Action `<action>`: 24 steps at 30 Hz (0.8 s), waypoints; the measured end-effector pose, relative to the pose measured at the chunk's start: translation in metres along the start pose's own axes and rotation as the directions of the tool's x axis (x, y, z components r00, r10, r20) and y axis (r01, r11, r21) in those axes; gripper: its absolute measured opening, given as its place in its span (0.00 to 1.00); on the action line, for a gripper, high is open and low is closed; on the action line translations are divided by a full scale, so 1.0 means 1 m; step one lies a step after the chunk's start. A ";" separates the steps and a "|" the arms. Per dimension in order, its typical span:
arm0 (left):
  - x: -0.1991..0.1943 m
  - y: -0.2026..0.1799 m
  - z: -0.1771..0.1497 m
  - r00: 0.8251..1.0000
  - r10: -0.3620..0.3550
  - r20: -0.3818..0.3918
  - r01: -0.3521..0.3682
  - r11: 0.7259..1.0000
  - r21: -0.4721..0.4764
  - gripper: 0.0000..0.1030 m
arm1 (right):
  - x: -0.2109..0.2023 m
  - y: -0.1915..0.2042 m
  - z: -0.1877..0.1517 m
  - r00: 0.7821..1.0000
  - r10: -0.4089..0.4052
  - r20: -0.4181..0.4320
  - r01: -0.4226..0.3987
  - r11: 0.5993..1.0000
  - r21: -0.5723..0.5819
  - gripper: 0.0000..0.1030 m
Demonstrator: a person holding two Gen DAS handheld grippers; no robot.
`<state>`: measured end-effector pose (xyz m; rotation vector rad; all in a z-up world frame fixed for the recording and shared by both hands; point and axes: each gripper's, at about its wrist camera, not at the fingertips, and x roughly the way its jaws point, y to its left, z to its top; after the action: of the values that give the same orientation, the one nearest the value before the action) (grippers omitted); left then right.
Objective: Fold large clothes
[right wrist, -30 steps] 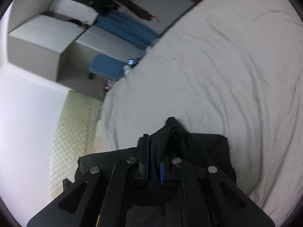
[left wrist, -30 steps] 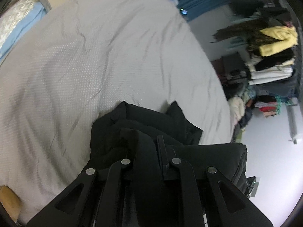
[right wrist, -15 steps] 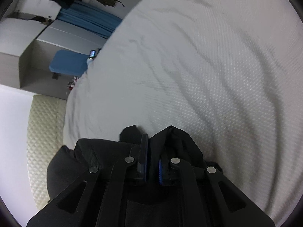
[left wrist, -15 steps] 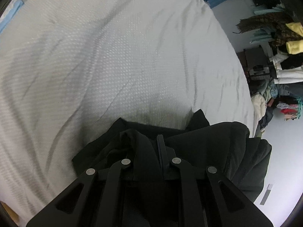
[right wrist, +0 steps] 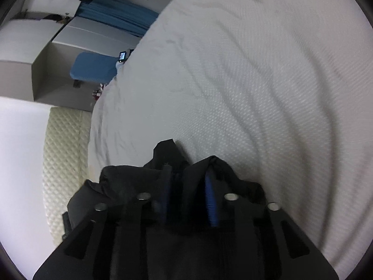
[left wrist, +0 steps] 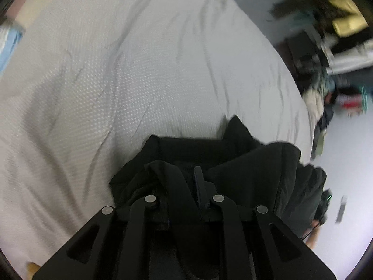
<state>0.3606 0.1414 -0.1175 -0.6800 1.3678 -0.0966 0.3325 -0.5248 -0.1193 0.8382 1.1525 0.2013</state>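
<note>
A large black garment [left wrist: 244, 154] hangs bunched over the white textured bed [left wrist: 139, 74]. My left gripper [left wrist: 186, 182] is shut on a fold of it; the cloth covers the left finger. In the right wrist view the same black garment [right wrist: 167, 154] drapes over my right gripper [right wrist: 188, 186]. Its blue-padded fingers [right wrist: 211, 200] stand apart, with cloth lying between and over them. The bed [right wrist: 256, 81] fills the view beyond.
A cluttered rack of clothes [left wrist: 338, 35] stands past the bed's right side. A blue bench [right wrist: 93, 67], grey cabinets [right wrist: 46, 37] and blue curtain [right wrist: 116, 23] lie beyond the bed. A cream quilted headboard [right wrist: 63, 158] is at the left.
My right gripper's fingers have opened from nearly shut on the cloth. The left gripper stays shut on the garment and has shifted over the bed, blurring the view.
</note>
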 end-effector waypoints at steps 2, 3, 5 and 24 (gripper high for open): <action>-0.017 -0.005 -0.010 1.000 -0.006 0.012 0.006 1.000 0.013 0.18 | -0.023 0.014 -0.003 0.999 -0.025 0.033 0.027 0.999 -0.035 0.38; -0.026 -0.007 -0.016 1.000 -0.006 0.023 0.006 1.000 0.025 0.21 | -0.034 0.020 -0.006 0.998 -0.039 0.049 0.041 0.998 -0.055 0.38; -0.049 -0.008 -0.026 0.999 -0.007 0.049 0.004 0.999 0.048 0.26 | -0.055 0.036 -0.012 0.995 -0.050 0.082 0.058 0.993 -0.098 0.39; -0.089 -0.163 -0.166 0.849 -0.037 0.527 -0.227 0.876 0.427 0.59 | -0.050 0.179 -0.147 0.928 -0.004 0.372 0.232 0.789 -0.569 0.77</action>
<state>0.2392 -0.0157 0.0337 -0.1860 0.7946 -0.1482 0.2315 -0.3583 0.0160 0.2048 0.7206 0.2825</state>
